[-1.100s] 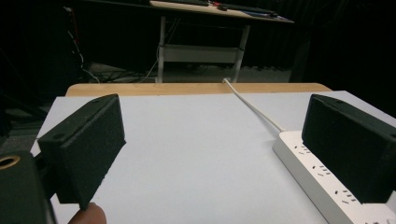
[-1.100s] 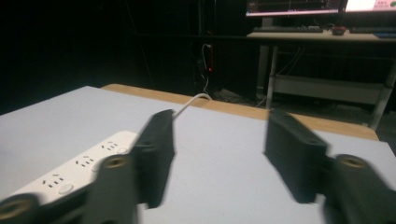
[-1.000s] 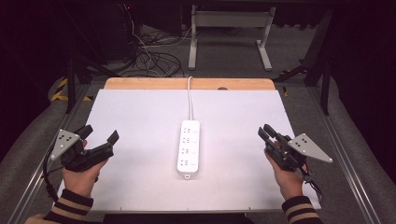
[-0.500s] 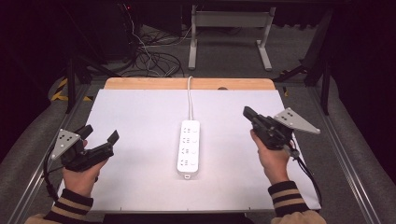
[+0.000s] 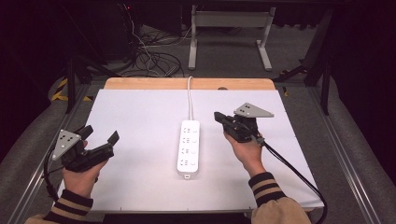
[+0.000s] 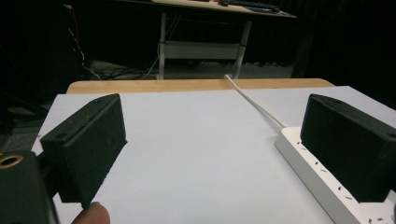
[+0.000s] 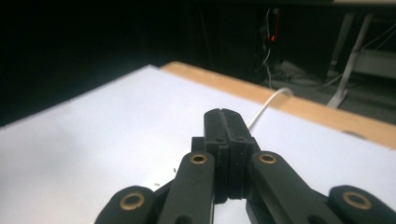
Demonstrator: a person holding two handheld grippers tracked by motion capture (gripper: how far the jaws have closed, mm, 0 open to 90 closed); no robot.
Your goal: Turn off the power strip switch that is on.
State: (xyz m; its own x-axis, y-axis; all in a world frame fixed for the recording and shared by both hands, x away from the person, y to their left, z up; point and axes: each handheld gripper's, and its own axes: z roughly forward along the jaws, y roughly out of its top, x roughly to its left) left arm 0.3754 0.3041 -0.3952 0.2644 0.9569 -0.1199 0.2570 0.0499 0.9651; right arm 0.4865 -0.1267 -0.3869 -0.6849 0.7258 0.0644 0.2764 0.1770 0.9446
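Observation:
A white power strip (image 5: 188,149) lies lengthwise in the middle of the white table (image 5: 140,112), its white cord (image 5: 190,100) running off the far edge. My left gripper (image 5: 99,137) rests at the table's left side, open with nothing between its jaws; in the left gripper view the power strip (image 6: 322,179) lies partly behind the right jaw. My right gripper (image 5: 218,117) hovers just right of the strip's far end, pointing left toward it, jaws pressed together and empty (image 7: 224,122). The cord (image 7: 265,106) shows beyond its tips.
A wooden strip (image 5: 187,83) borders the table's far edge. Beyond it are a desk frame (image 5: 229,28) and tangled floor cables (image 5: 154,56). A black cable (image 5: 289,170) trails from my right gripper across the table's right side. Metal rails run along both table sides.
My right gripper has moved from the table's right edge leftward and forward to beside the power strip's far end. The left gripper has stayed put.

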